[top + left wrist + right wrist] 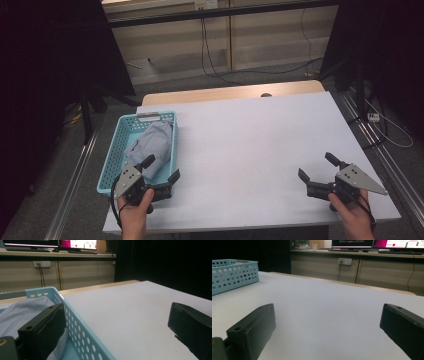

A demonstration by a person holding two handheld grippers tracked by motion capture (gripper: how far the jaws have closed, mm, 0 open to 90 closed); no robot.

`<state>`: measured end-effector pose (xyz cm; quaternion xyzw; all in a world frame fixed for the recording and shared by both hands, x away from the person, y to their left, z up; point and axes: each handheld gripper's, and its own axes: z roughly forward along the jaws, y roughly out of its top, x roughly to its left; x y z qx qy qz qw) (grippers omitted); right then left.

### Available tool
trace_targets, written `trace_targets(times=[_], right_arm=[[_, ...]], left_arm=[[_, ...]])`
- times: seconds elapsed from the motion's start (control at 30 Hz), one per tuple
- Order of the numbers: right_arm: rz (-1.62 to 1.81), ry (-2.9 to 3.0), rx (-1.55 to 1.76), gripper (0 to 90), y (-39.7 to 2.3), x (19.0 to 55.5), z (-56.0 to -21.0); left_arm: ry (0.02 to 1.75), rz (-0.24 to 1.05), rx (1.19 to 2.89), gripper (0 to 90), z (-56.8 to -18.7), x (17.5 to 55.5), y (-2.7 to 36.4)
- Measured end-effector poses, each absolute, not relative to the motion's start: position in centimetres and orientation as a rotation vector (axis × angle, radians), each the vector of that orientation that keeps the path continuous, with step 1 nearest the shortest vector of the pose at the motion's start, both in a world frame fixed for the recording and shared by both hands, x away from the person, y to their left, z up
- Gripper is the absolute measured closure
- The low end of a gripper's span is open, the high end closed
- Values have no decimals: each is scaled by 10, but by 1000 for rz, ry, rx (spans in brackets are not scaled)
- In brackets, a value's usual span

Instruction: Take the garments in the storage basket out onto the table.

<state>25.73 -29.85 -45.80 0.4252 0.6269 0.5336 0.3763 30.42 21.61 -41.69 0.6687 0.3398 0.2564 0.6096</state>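
Grey cloth in basket, left of frame. Left gripper jaws spread, straddling basket wall; risk: snagging wall, dragging basket. Right gripper spread, empty, lower right.

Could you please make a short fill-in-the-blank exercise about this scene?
1. The grey cloth lies inside the light ____ basket.
2. The left gripper straddles the basket's ____ wall, one finger inside.
3. The right gripper has its fingers ____, with nothing between them.

Missing words: blue; right; open
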Motion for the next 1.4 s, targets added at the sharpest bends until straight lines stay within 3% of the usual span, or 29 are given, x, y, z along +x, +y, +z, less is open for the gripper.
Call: trace_targets(times=[1.4], right_arm=[[1385, 1629, 1022, 4, -302, 254, -453]], left_arm=[[735, 584, 1588, 17, -377, 328, 209]])
